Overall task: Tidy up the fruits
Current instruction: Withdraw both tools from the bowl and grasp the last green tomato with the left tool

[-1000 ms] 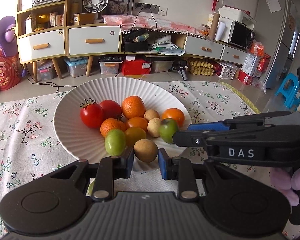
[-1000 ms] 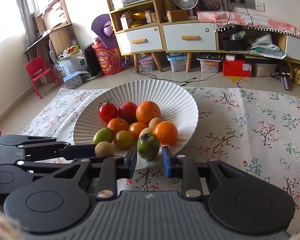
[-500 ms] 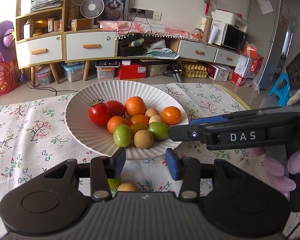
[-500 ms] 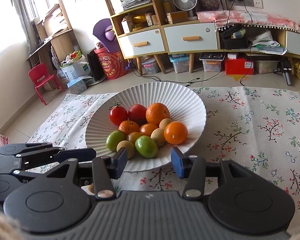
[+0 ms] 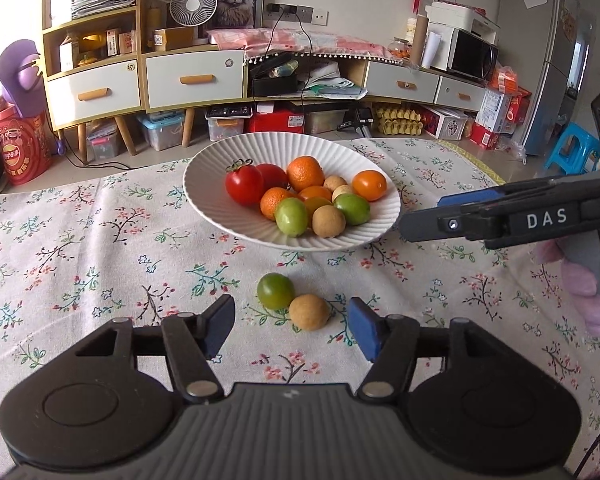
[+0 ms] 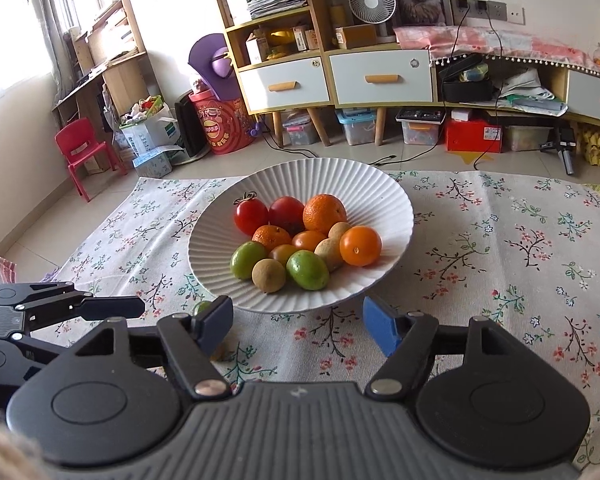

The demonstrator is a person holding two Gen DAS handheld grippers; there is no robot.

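I am viewing the scene through both wrist cameras. In the right wrist view, the left finger (image 6: 216,322) of the right gripper (image 6: 300,326) is covering most of two loose fruits on the floral cloth (image 6: 500,240); only slivers are showing. The left wrist view is showing them whole: one green fruit (image 5: 276,291) and one tan fruit (image 5: 309,312), touching each other, lying on the cloth just near of the white ribbed bowl (image 5: 220,216).

The left gripper (image 5: 292,330) is hanging just near of this pair, its jaws having just been opening, now spread with nothing pressed between them. The right gripper's jaws have likewise just been opening and are standing spread, empty, just near of the bowl's rim. A hand in a pale purple glove (image 5: 588,292) is cut off at the right edge.

Counting the bowl's contents: two red tomatoes (image 6: 251,216), two green fruits (image 6: 307,270), and four orange fruits that I can make out clearly. The tan ones number three or so; those at the middle are partly hidden behind neighbours, and one darker piece there is hard to identify.
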